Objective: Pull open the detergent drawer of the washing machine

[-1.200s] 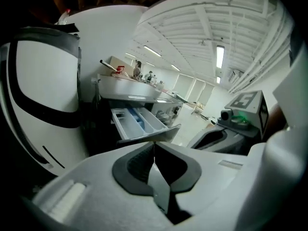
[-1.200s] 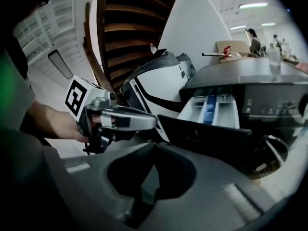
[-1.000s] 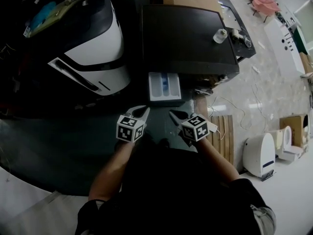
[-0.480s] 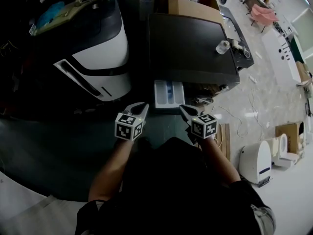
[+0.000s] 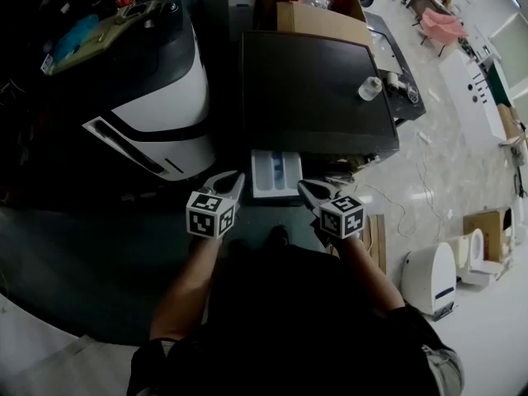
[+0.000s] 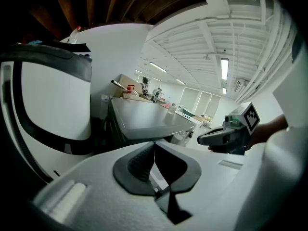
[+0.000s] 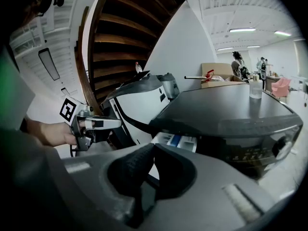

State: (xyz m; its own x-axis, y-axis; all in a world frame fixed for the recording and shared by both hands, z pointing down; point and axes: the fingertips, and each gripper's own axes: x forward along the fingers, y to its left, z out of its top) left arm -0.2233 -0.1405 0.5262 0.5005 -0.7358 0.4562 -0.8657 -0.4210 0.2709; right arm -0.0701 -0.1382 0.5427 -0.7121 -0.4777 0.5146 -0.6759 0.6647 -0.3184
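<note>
Detergent drawer [image 5: 276, 172] in neither grip. Left gripper [image 5: 238, 176] jaws pressed together on nothing, right gripper [image 5: 303, 186] likewise. Tips hang near drawer, one each side, not touching. Drawer juts from washing machine [image 5: 313, 81] front, compartments showing. Pull looks done, so hands likely standing clear.

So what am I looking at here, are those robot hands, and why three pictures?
No robot: a person holds a two-jaw gripper in each hand. The head view comes from a camera on their head, looking down at the left gripper and right gripper. The other two come from cameras riding on each gripper, looking along its jaws. Both pairs of jaws are shut and hold nothing. Ahead stands a dark washing machine, its detergent drawer pulled open. A small clear container sits on its top.
</note>
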